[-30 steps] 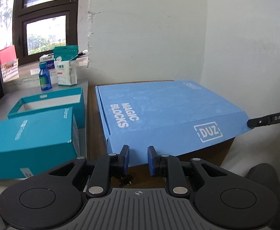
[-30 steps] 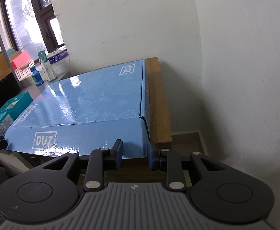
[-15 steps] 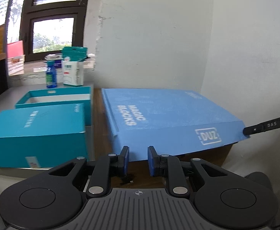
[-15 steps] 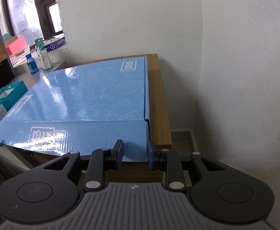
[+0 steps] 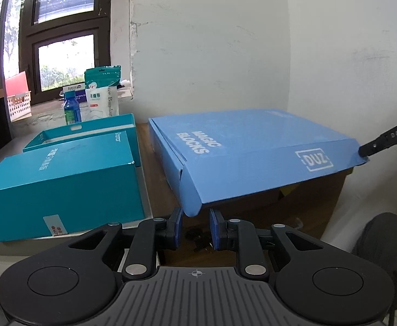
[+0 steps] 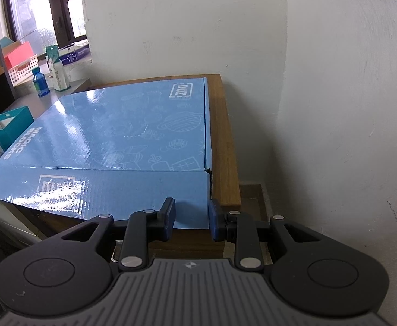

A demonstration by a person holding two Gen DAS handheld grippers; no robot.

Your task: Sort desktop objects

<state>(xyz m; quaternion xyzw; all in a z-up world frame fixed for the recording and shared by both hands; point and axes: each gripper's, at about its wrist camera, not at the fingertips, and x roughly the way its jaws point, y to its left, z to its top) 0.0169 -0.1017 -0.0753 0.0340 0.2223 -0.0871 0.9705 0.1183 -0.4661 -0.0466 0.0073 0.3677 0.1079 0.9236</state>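
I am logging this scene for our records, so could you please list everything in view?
Magic Blocks box: one, blue, on the wooden desk, front flap tilted up over the near edge.
Wooden desk: one, brown, against the white wall.
Teal boxes: two, left of the blue box; the far one is open.
Small bottle: one, blue, behind the teal boxes.
Pouches: green and white, beside the bottle.
Basket: one, white, on the sill by the window.
Left gripper: open, at the flap's left corner.
Right gripper: open, at the flap's right corner.
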